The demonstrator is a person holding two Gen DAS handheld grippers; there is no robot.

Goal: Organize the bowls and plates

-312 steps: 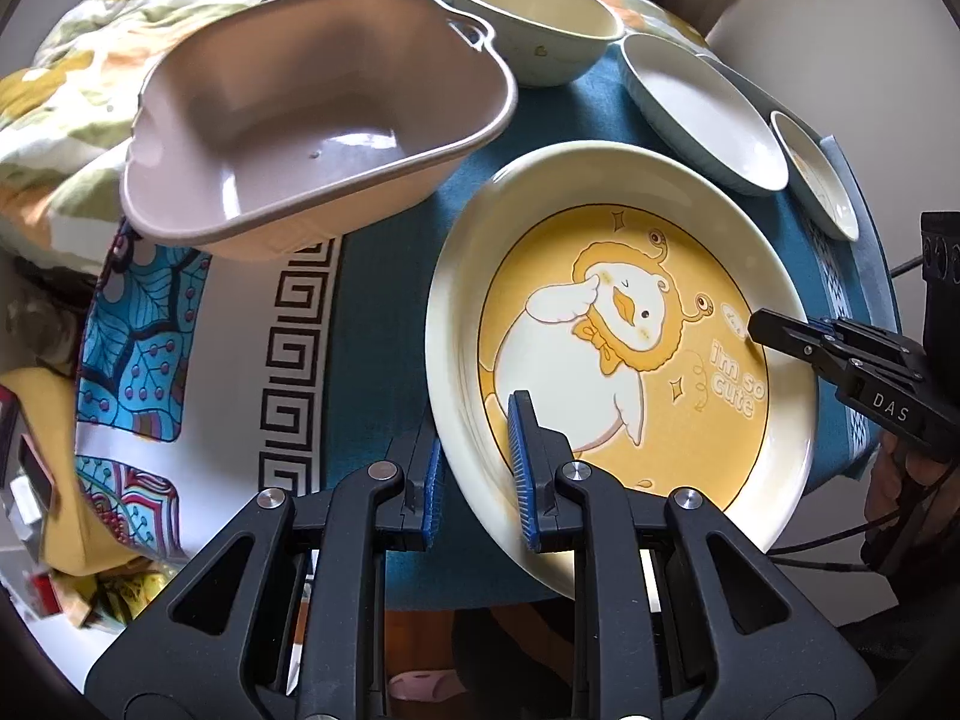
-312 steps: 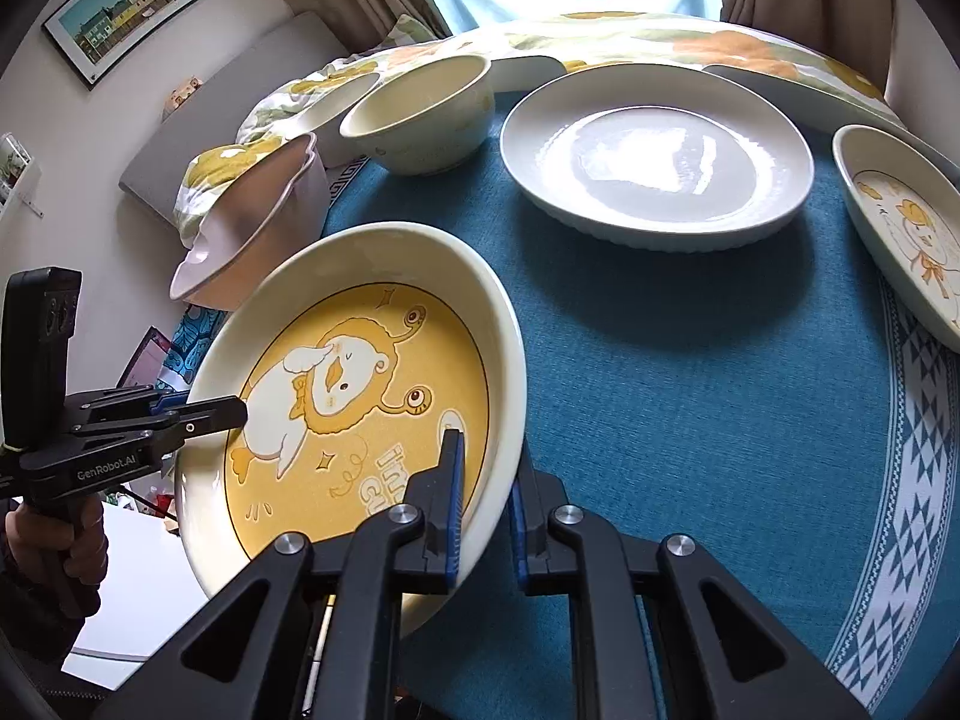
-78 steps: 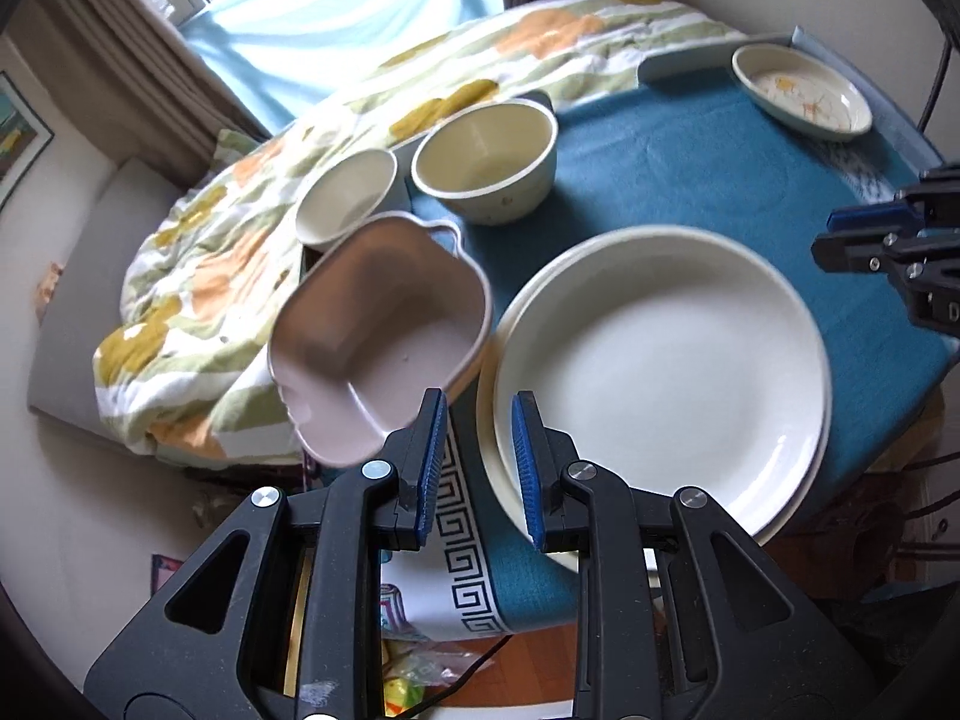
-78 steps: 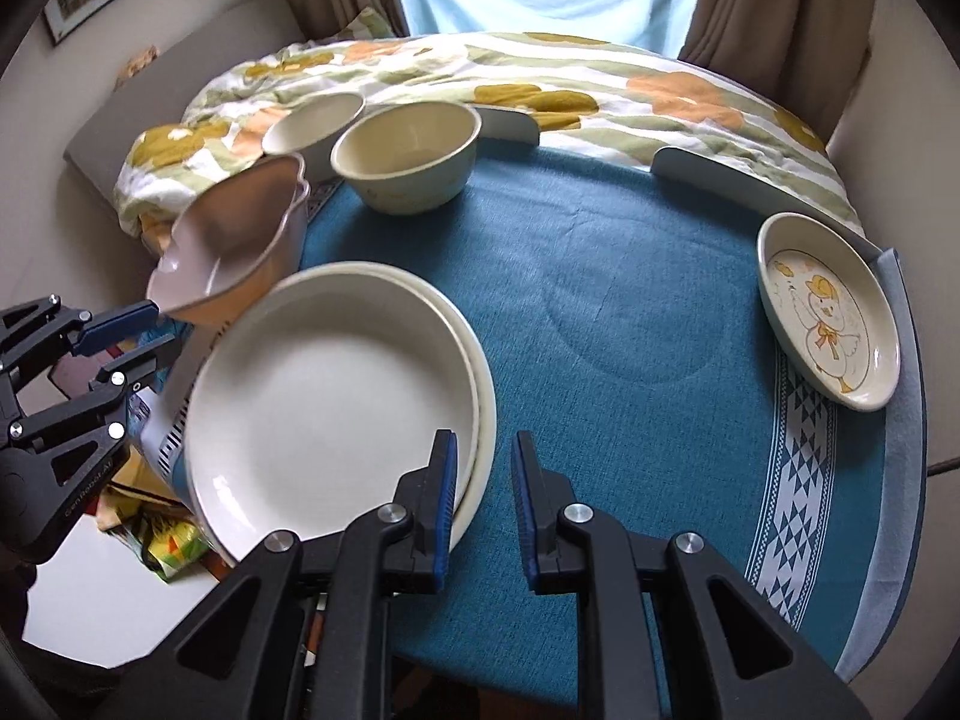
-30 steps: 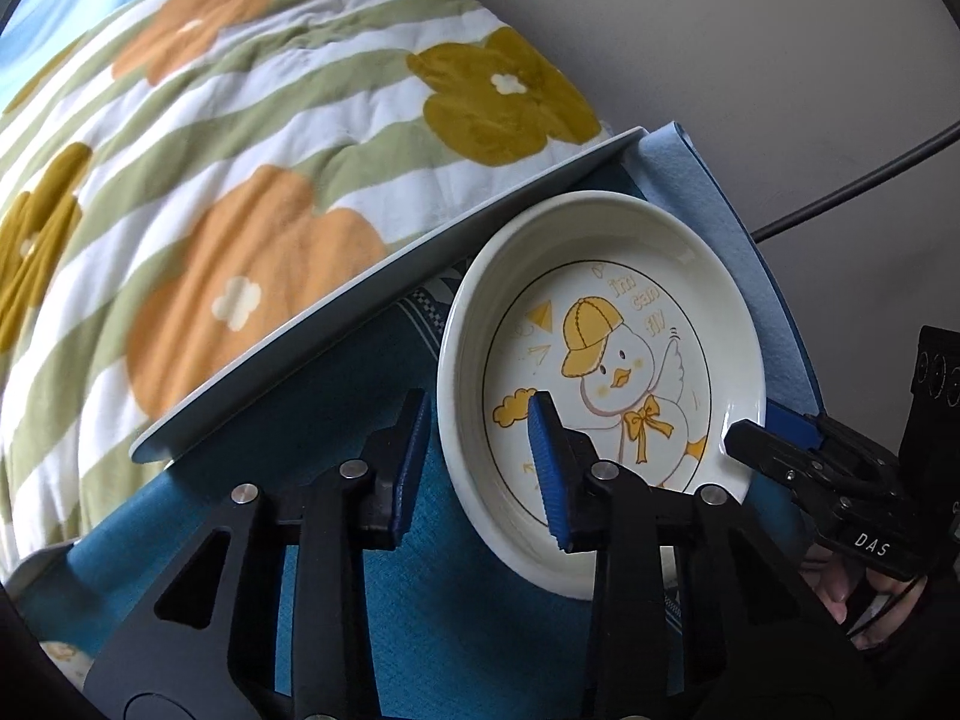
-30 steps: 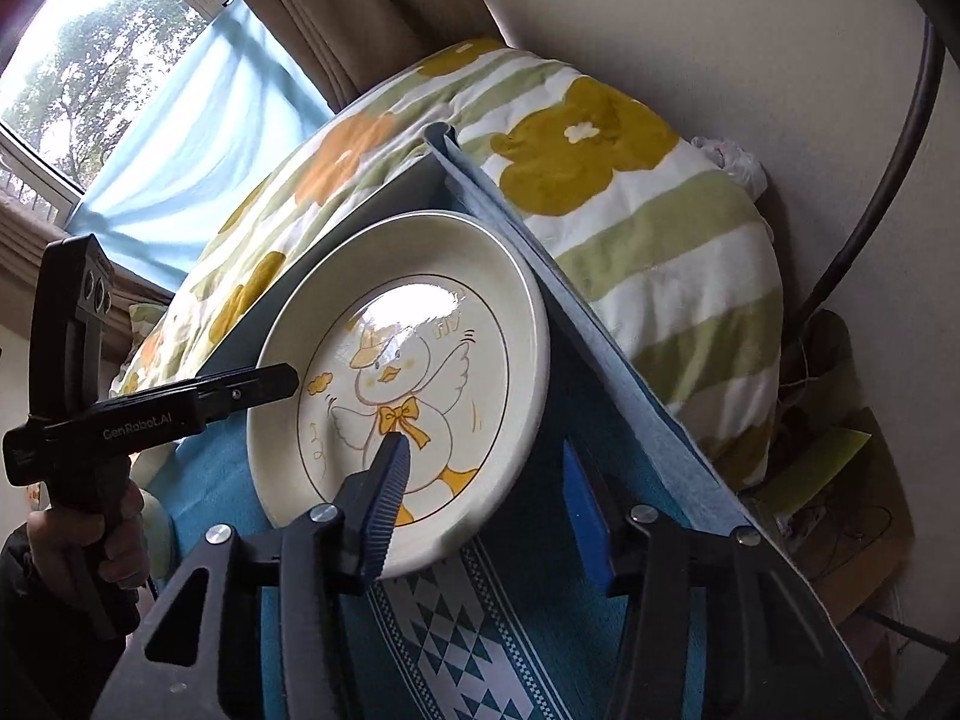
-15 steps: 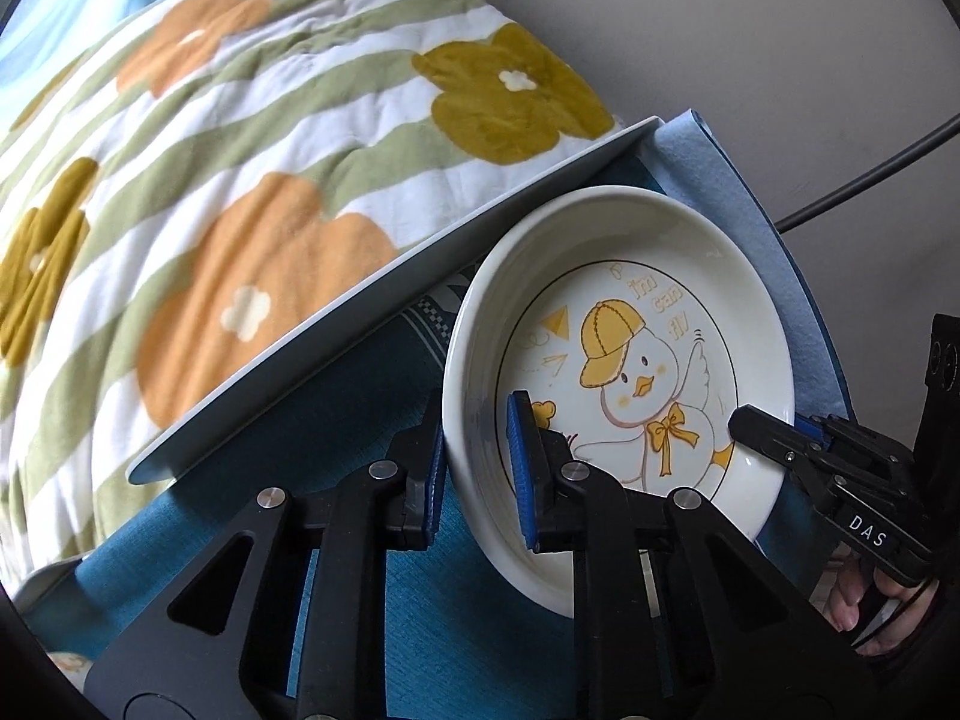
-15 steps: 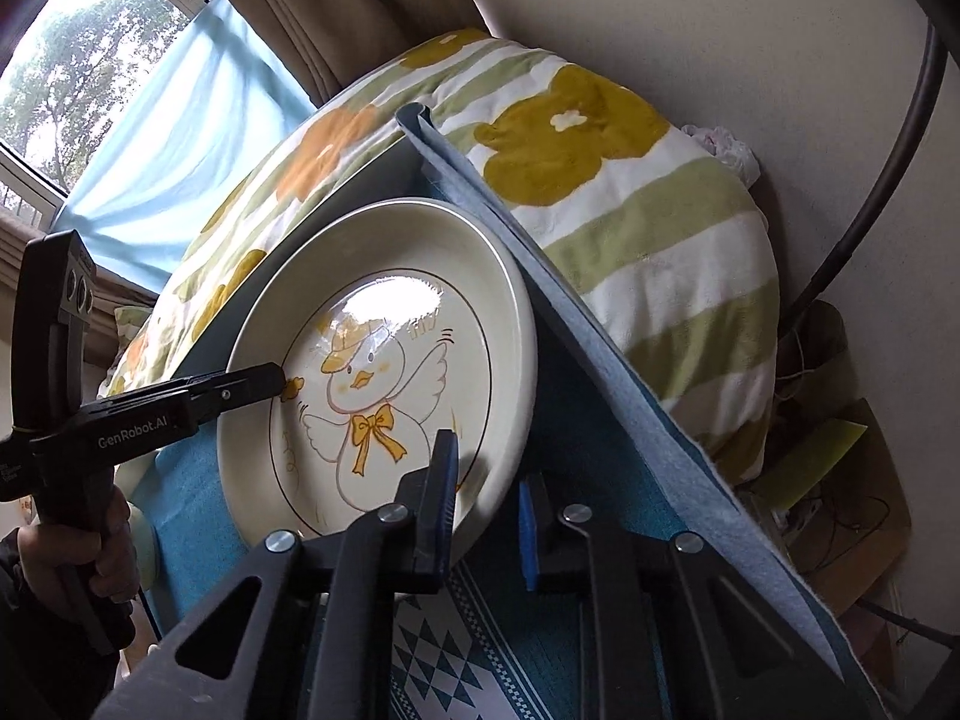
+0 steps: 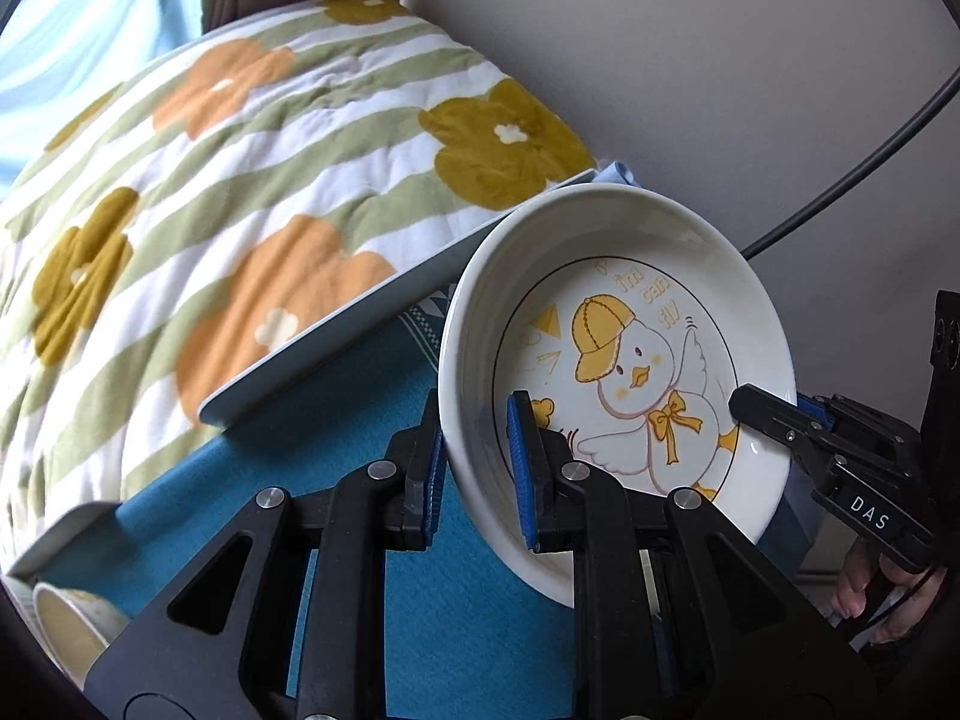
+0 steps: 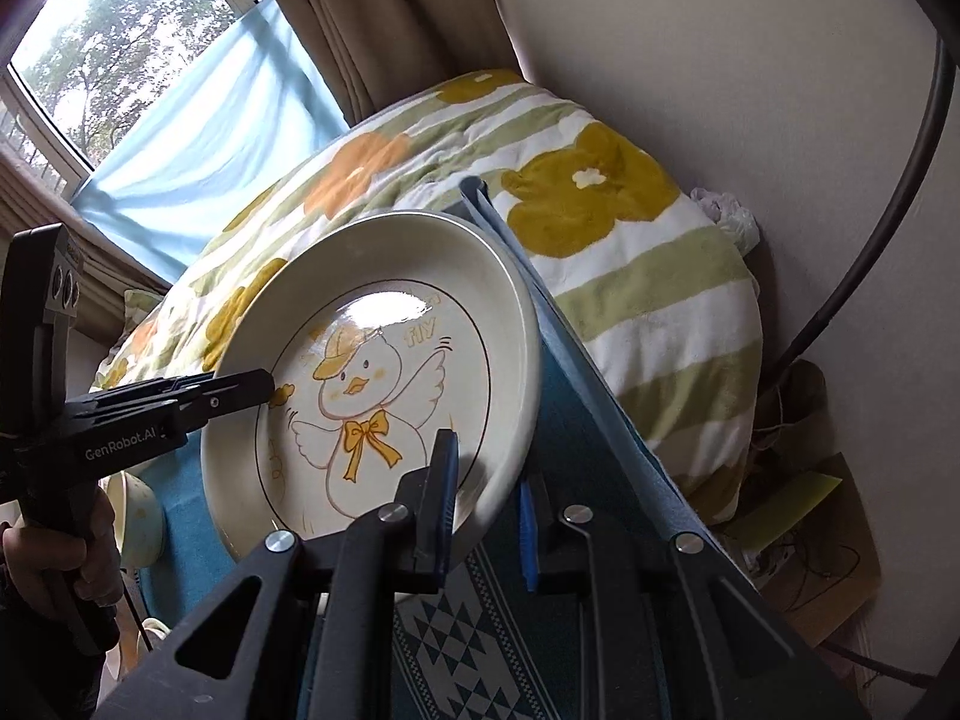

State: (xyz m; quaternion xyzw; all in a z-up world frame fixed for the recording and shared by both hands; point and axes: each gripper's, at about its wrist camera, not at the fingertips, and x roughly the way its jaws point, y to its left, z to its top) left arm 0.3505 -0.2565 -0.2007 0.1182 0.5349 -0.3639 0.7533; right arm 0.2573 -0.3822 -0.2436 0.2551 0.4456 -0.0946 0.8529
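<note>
Both grippers hold the duck plate (image 9: 624, 360) by opposite rims, tilted above the table (image 9: 336, 420). The left gripper (image 9: 474, 456) pinches the lower-left rim; the right gripper (image 10: 486, 510) pinches the lower-right rim, fingers narrow.

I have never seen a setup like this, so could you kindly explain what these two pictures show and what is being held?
There is no robot here: a person holds a two-finger tool in each hand, with a fisheye camera on each looking along its fingers. The left view shows the left tool clamping the near rim of a duck plate, with the right tool gripping the opposite rim. The right view shows the same plate from the other side. The plate is tilted above a blue tablecloth, beside a flowered quilt.
</note>
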